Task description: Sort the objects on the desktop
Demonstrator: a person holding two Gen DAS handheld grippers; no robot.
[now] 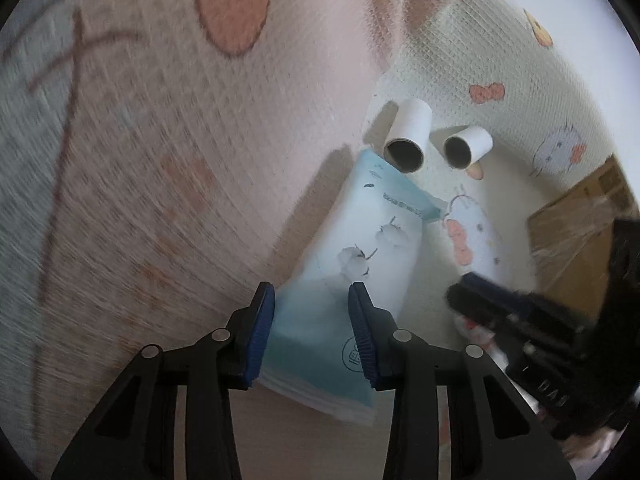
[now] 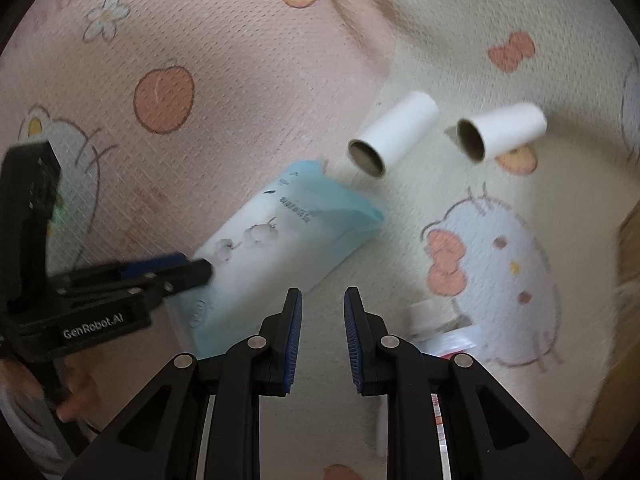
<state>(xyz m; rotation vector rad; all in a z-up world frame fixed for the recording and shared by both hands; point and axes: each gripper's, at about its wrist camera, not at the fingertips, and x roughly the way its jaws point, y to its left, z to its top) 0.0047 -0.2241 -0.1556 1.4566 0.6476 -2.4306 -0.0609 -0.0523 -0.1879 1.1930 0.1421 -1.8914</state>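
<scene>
On a cartoon-print mat (image 2: 248, 40), a blue tissue pack (image 1: 352, 248) lies between the left gripper's (image 1: 312, 336) half-open fingers, untouched. Right gripper (image 2: 323, 340) is closed, empty. Best squeeze the pack's middle evenly.

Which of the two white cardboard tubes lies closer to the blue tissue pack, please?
The longer tube, left in the right wrist view: its open end nearly meets the tissue pack. The other tube lies farther off.
</scene>
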